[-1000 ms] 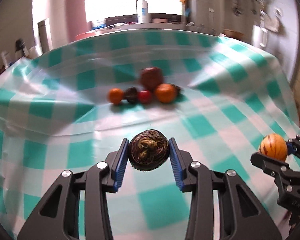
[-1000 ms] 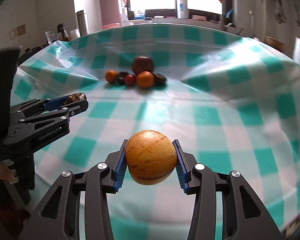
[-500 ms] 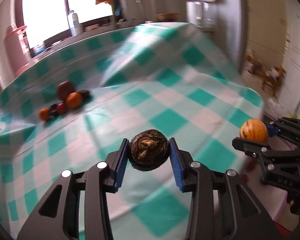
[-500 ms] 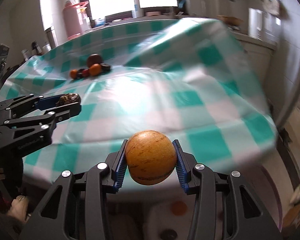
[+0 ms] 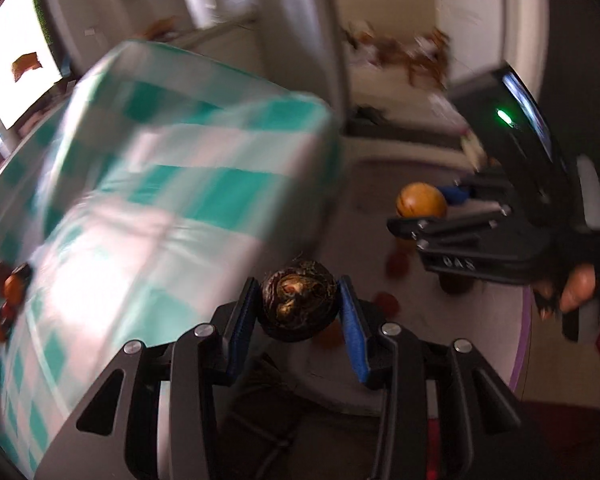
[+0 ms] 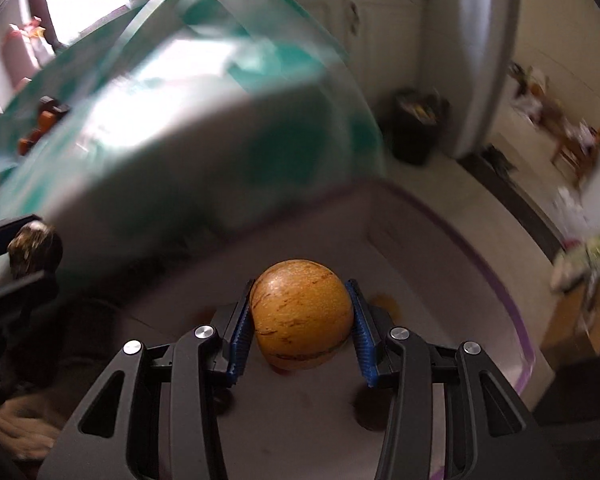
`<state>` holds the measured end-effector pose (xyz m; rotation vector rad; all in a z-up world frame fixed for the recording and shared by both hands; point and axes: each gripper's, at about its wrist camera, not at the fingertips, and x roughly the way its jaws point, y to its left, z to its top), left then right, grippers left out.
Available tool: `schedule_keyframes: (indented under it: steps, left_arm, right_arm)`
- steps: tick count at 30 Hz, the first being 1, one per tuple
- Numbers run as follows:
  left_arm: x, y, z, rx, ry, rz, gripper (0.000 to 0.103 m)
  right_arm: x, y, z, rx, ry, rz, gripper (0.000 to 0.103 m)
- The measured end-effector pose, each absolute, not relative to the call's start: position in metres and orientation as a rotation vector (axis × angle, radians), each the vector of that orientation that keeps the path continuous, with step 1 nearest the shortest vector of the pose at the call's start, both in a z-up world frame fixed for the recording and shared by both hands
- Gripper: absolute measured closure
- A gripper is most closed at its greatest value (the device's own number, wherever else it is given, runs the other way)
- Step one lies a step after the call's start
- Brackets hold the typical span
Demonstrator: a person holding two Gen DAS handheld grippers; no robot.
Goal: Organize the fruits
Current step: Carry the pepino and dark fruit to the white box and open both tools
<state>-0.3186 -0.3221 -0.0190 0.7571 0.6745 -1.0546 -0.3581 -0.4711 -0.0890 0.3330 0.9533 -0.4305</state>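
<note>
I noted the dark wrinkled fruit (image 5: 298,300) clamped between the blue pads of my left gripper (image 5: 299,312), jaws narrowed onto it; the striped orange fruit (image 6: 302,314) was likewise pinched in my right gripper (image 6: 300,320); both hung over the pale tub with a purple rim (image 6: 512,312), beside the checked tablecloth (image 5: 160,184); more fruits (image 5: 10,292) lay on the cloth; blur obscured the tub's contents.

tablecloth (image 5: 172,184): glossy plastic | orange fruit (image 6: 302,314): smooth | dark fruit (image 5: 298,300): rough
</note>
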Motion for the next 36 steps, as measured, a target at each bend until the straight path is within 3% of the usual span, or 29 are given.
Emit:
schedule_keyframes:
  steps: [12, 24, 26, 28, 30, 36]
  left_arm:
    - [-0.321, -0.373, -0.139, 0.984, 0.876, -1.122, 0.063]
    - [-0.325, -0.376, -0.167, 1.049, 0.908, -1.106, 0.061]
    - [-0.329, -0.380, -0.166, 1.047, 0.900, -1.108, 0.055]
    - [-0.331, -0.381, -0.167, 1.037, 0.886, -1.108, 0.040]
    - [-0.332, -0.380, -0.163, 1.028, 0.872, -1.107, 0.032]
    - [-0.333, -0.371, -0.138, 0.968, 0.796, -1.123, 0.029]
  right_arm:
    - [-0.362, -0.477, -0.178, 0.321, 1.232, -0.471, 0.059]
    - [-0.348, -0.467, -0.198, 0.282, 1.321, -0.437, 0.059]
    - [-0.347, -0.471, -0.200, 0.296, 1.321, -0.439, 0.056]
    - [-0.343, -0.477, -0.196, 0.313, 1.307, -0.440, 0.047]
    - [-0.343, -0.479, -0.193, 0.316, 1.306, -0.439, 0.045]
    - [-0.339, -0.470, -0.181, 0.261, 1.323, -0.436, 0.041]
